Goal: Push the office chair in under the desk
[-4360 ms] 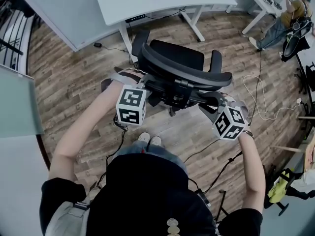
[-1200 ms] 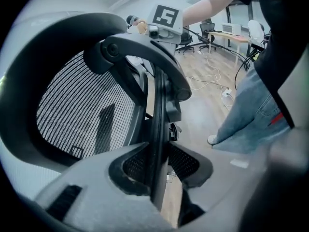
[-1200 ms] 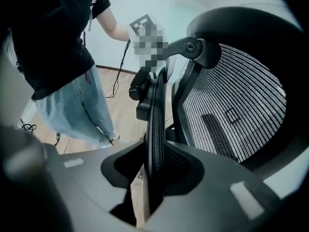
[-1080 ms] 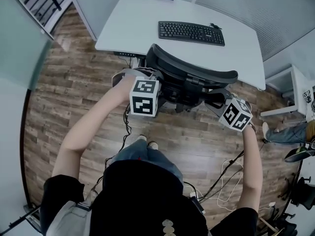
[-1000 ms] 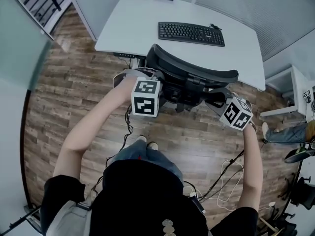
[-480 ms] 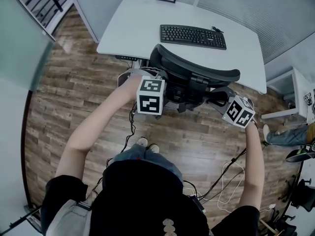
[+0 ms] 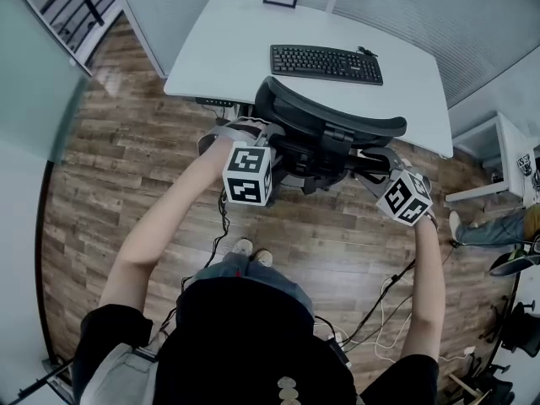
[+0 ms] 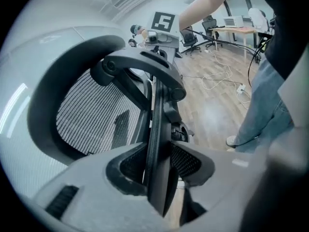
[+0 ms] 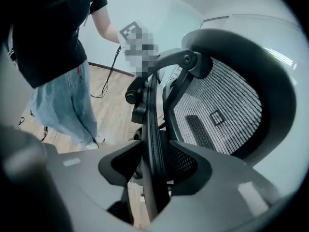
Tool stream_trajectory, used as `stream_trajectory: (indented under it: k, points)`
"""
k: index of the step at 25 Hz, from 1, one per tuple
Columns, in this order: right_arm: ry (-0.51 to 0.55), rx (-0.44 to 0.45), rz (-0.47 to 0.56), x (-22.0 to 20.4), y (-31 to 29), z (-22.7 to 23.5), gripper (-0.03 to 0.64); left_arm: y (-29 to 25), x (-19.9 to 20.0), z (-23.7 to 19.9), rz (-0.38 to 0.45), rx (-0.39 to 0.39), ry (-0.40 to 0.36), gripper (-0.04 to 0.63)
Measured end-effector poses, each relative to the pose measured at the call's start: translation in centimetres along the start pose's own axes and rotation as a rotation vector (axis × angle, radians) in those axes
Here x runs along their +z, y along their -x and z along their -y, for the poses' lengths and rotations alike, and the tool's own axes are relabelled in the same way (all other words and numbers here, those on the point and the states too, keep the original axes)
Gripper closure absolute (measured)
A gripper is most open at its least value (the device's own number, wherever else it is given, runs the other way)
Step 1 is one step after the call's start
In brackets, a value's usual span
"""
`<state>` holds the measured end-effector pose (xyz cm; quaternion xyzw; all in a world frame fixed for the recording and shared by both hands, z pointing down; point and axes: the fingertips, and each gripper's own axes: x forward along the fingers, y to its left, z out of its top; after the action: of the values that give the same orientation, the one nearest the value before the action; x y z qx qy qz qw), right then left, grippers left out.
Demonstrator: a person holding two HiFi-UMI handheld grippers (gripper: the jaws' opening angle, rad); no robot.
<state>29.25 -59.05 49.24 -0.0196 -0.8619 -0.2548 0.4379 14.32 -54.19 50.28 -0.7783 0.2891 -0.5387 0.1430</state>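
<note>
Two grippers are set against office chair [image 7: 331,123] from behind. Left gripper [image 8: 158,164]: jaws have just been opening and are parted round black bar of backrest frame [image 8: 155,124]; bar is flanked by both pads, not clamped. Right gripper [image 9: 153,167]: jaws also just opened wider, matching bar enclosed loosely between them. Chair's backrest is seen at near edge of desk [image 7: 219,49], seat hidden beneath top. Keyboard [image 7: 326,63] is laid on top, beyond backrest.
</note>
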Motion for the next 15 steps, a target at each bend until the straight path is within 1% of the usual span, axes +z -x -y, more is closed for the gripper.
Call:
stream_trajectory:
  k: [2, 4, 6, 7, 9, 12, 15]
  points:
    - [-0.023, -0.053, 0.026, 0.6, 1.0, 0.3, 0.439, 0.9, 0.2, -0.3, 0.038, 0.061, 0.01, 0.43]
    - [-0.06, -0.112, 0.073, 1.5, 2.4, 0.5, 0.439, 2.2, 0.5, -0.6, 0.089, 0.116, 0.036, 0.432]
    - [-0.13, -0.179, 0.149, 2.6, 3.9, 0.7, 0.439, 3.7, 0.8, -1.0, 0.139, 0.181, 0.067, 0.442]
    - [-0.176, -0.217, 0.197, 3.1, 4.7, 0.8, 0.44, 4.6, 0.9, -1.4, 0.169, 0.222, 0.093, 0.458]
    - [-0.279, -0.3, 0.309, 4.0, 6.4, 1.2, 0.455, 6.6, 1.0, -2.3, 0.243, 0.317, 0.184, 0.498]
    - [-0.461, -0.437, 0.487, 4.5, 9.0, 1.9, 0.492, 10.0, 0.8, -4.0, 0.388, 0.458, 0.39, 0.578]
    - [-0.604, -0.593, 0.634, 4.4, 11.3, 2.5, 0.553, 12.5, 0.6, -5.4, 0.522, 0.545, 0.579, 0.588]
